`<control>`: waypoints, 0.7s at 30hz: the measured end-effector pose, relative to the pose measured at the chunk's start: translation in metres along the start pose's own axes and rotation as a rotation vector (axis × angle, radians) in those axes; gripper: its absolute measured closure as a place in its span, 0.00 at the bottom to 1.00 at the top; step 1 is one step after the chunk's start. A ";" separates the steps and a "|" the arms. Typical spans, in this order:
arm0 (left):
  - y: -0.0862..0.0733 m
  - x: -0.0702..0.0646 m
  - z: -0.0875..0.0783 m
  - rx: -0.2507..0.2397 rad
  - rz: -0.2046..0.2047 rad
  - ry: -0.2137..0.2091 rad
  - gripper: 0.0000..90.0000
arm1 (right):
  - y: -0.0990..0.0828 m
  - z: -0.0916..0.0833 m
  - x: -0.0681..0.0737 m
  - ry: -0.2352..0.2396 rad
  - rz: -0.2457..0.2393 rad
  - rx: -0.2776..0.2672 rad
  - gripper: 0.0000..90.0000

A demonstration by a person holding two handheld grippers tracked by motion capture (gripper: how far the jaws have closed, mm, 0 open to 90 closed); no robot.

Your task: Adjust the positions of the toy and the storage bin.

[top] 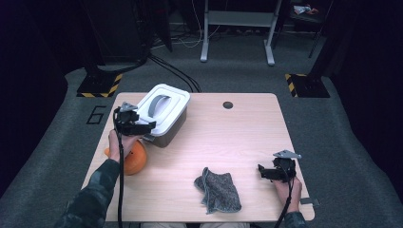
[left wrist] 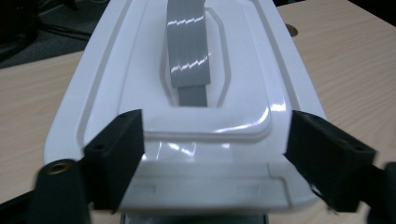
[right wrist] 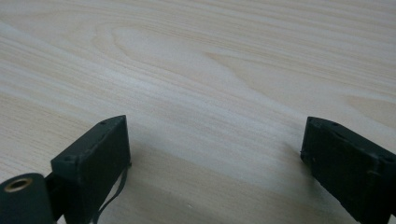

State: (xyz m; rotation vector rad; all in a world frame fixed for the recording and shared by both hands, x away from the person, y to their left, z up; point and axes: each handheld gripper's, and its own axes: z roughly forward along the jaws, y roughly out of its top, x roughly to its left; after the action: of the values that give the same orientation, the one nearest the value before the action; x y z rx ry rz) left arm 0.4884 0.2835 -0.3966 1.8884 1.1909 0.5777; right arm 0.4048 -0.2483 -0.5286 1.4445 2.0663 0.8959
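A grey box with a white lid (top: 166, 105) and a grey handle (top: 158, 105) stands at the table's back left. My left gripper (top: 142, 126) hovers at the box's near end. In the left gripper view its jaws (left wrist: 215, 154) stand wide apart over the near edge of the lid (left wrist: 116, 70), pads off it, with the handle (left wrist: 187, 46) straight ahead. An orange rounded object (top: 135, 160) lies beneath the left hand. My right gripper (top: 263, 172) rests low at the front right, open over bare wood (right wrist: 215, 158). A crumpled grey cloth (top: 218, 190) lies between the hands near the front edge.
The wooden table (top: 237, 137) has a round cable hole (top: 228, 105) near its back edge. Beyond the table are carpet, cables, black stands with yellow-striped bases (top: 100, 85) and a grey frame (top: 237, 28).
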 end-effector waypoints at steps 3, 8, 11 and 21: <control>0.009 -0.001 0.009 0.020 0.009 0.001 0.32 | 0.000 0.000 0.000 -0.001 0.000 0.000 0.08; 0.017 -0.002 0.023 0.033 0.032 0.037 0.41 | 0.000 0.000 0.000 -0.001 -0.001 -0.001 0.08; 0.017 -0.002 0.029 0.029 0.034 0.053 0.49 | 0.000 0.000 0.000 -0.002 0.001 -0.002 0.08; 0.018 -0.001 0.031 0.018 0.001 0.089 0.69 | 0.000 0.000 0.000 -0.001 0.000 -0.002 0.08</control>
State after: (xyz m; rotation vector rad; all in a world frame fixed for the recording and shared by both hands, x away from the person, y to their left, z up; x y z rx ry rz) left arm 0.5199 0.2664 -0.3997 1.8953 1.2562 0.6595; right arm 0.4045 -0.2479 -0.5286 1.4441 2.0639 0.8969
